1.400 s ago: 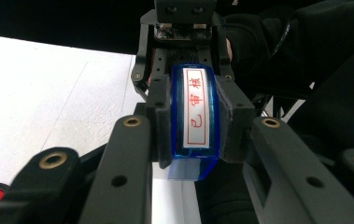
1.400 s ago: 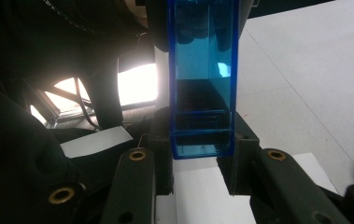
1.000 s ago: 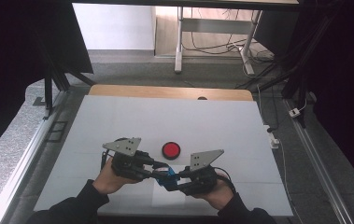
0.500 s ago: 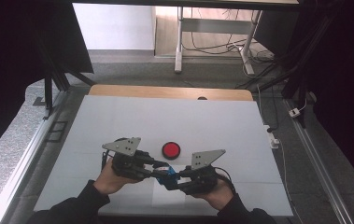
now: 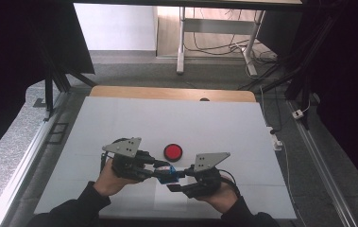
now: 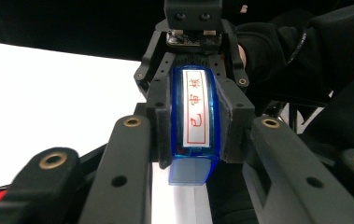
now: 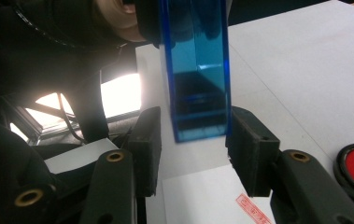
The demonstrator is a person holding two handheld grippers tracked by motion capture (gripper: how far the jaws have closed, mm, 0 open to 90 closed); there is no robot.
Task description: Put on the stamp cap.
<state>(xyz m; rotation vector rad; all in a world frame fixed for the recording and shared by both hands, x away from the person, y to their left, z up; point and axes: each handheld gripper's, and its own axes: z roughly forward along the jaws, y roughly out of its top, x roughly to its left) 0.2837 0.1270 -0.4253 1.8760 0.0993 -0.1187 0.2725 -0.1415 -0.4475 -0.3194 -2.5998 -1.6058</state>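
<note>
Above the near middle of the white table (image 5: pixel 120 123), the two claws meet tip to tip over a small blue stamp (image 5: pixel 167 173), a translucent blue block with a white label bearing red characters (image 6: pixel 195 112). The left claw (image 5: pixel 154 169) is clamped narrow on the stamp: in the left gripper view its pads press both long sides of the blue body. The right claw (image 5: pixel 177 182) has just been opening; in the right gripper view its pads (image 7: pixel 251 149) stand just off the lower end of the blue block (image 7: pixel 198 88), the right pad very near the edge, the left one with a visible gap, so it no longer grips. Beneath the stamp lies a white sheet of paper (image 7: pixel 202 198) with a red rectangular stamped mark (image 7: pixel 254 207) on it. Just beyond the claws, a round red ink pad in a black case (image 5: pixel 172 152) sits on the table, near the stamp but apart from it. The rest of the table surface around the hands is bare, with a wooden edge (image 5: pixel 172 93) at the far side. Past it, desk legs (image 5: pixel 181 42) and loose cables (image 5: pixel 219 47) lie on the floor.
</note>
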